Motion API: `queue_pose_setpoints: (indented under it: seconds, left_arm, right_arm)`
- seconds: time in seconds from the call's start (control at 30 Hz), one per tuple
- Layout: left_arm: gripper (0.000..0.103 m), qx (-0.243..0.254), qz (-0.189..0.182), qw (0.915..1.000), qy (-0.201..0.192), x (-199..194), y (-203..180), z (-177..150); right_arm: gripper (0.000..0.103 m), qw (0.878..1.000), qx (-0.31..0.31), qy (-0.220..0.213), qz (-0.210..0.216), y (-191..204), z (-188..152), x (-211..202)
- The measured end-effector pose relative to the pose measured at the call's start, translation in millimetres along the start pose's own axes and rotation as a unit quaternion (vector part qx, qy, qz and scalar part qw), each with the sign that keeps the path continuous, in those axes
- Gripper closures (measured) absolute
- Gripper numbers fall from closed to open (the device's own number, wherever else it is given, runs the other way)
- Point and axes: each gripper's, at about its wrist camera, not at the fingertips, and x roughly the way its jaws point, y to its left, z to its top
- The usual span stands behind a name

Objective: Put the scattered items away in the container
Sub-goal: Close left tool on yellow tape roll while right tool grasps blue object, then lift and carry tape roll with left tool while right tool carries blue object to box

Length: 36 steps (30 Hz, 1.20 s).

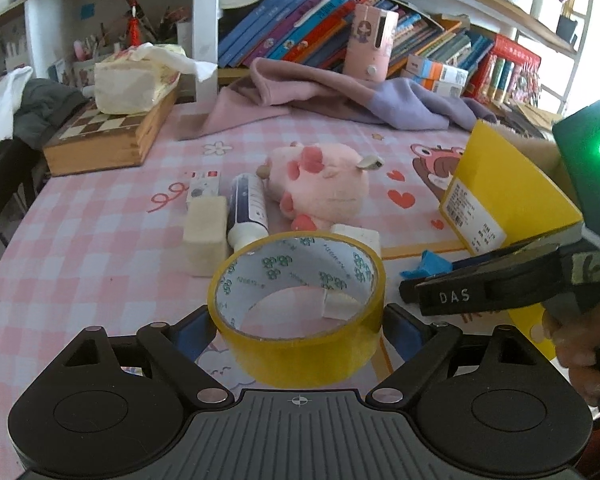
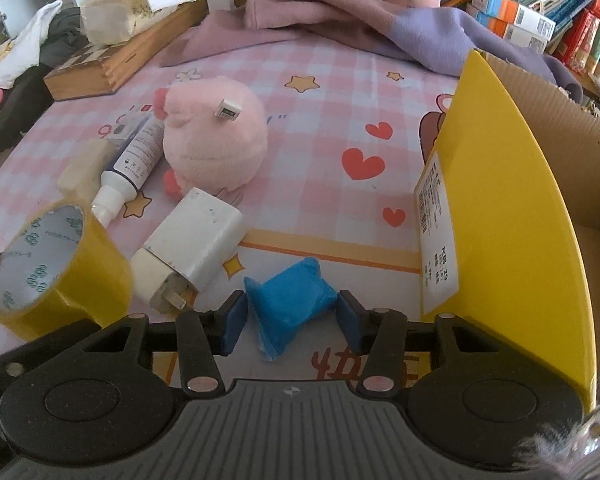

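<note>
The left gripper clamps a wide roll of yellow packing tape between its blue pads, one pad pressed to each side of the ring, and the roll is tilted and raised off the pink checked tablecloth. The right gripper points steeply down with its jaws partly closed around a small blue wrapped packet that lies on the cloth; the left pad sits just beside the packet and the right pad touches its edge, though whether either presses on it cannot be told. The yellow cardboard box with a white barcode label stands at the right, its brown corrugated inside open, just beside the right gripper. Scattered on the cloth between the tape and the box are a white plug adapter, a pink plush toy, a white tube with a dark blue label and a cream foam block. A wooden chessboard case lies further back.
</note>
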Motion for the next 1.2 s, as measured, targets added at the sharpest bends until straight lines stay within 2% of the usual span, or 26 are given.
queue_pose_setpoints:
  seconds: [0.33, 0.7, 0.87, 1.2]
  left_arm:
    - [0.012, -0.024, 0.006, 0.9995, -0.021, -19, 0, -2]
    - [0.012, -0.022, 0.008, 0.9976, -0.065, -69, -14, -12]
    - [0.012, -0.017, -0.006, 0.9967, -0.079, -96, -24, -22]
    - [0.012, -0.015, -0.032, 0.9949, -0.095, -147, -52, -63]
  right_arm:
    - [0.060, 0.999, -0.009, -0.038, 0.021, 5, -3, -28]
    - [0.060, 0.992, -0.049, -0.110, 0.045, 12, -19, -92]
    - [0.060, 0.989, -0.063, -0.124, 0.055, 13, -43, -125]
    - [0.060, 0.990, -0.025, -0.134, 0.045, 4, -106, -174]
